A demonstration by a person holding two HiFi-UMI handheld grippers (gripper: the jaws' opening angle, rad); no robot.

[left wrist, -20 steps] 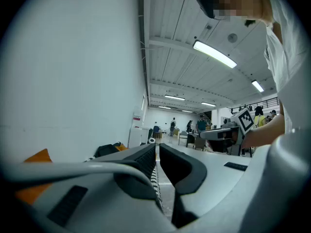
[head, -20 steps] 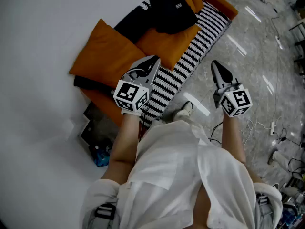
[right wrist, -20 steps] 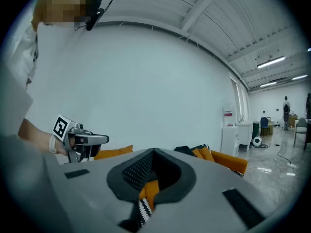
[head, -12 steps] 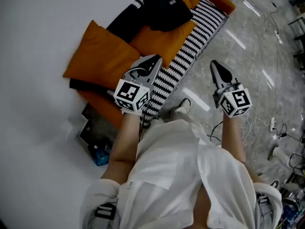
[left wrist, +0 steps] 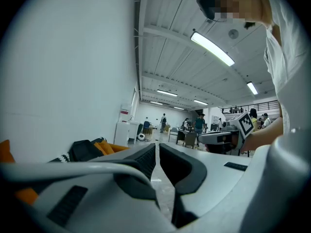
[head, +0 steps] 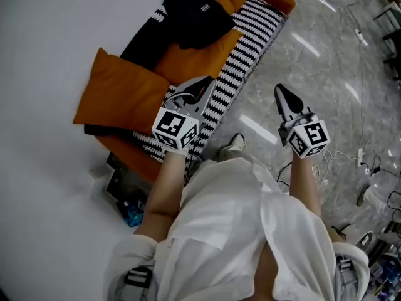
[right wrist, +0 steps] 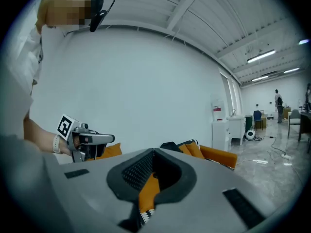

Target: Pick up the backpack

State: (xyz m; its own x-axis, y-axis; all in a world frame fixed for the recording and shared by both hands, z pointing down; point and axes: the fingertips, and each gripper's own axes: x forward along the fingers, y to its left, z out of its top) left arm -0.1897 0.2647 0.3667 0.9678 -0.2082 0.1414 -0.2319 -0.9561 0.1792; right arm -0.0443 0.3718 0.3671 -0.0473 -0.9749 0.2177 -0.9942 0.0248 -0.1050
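The black backpack [head: 191, 14] lies at the far end of an orange sofa [head: 116, 96], on the orange cushions by the white wall. It shows small in the left gripper view [left wrist: 85, 149] and just over the jaws in the right gripper view [right wrist: 170, 145]. My left gripper [head: 203, 83] hangs shut and empty over the sofa's striped cover [head: 232, 83], well short of the backpack. My right gripper [head: 279, 91] is shut and empty over the floor, to the right of the sofa. Each gripper sees the other: the right gripper [left wrist: 233, 132], the left gripper [right wrist: 85, 142].
Grey polished floor [head: 326, 61] runs to the right of the sofa, with cables [head: 351, 162] near the right edge. A dark box [head: 122, 180] and a blue item [head: 131, 213] sit by the wall at lower left. My shoe [head: 233, 146] is beside the sofa's near end.
The sofa and backpack have slid up and to the left in the head view. Both grippers keep about the same place in the frame and stay shut.
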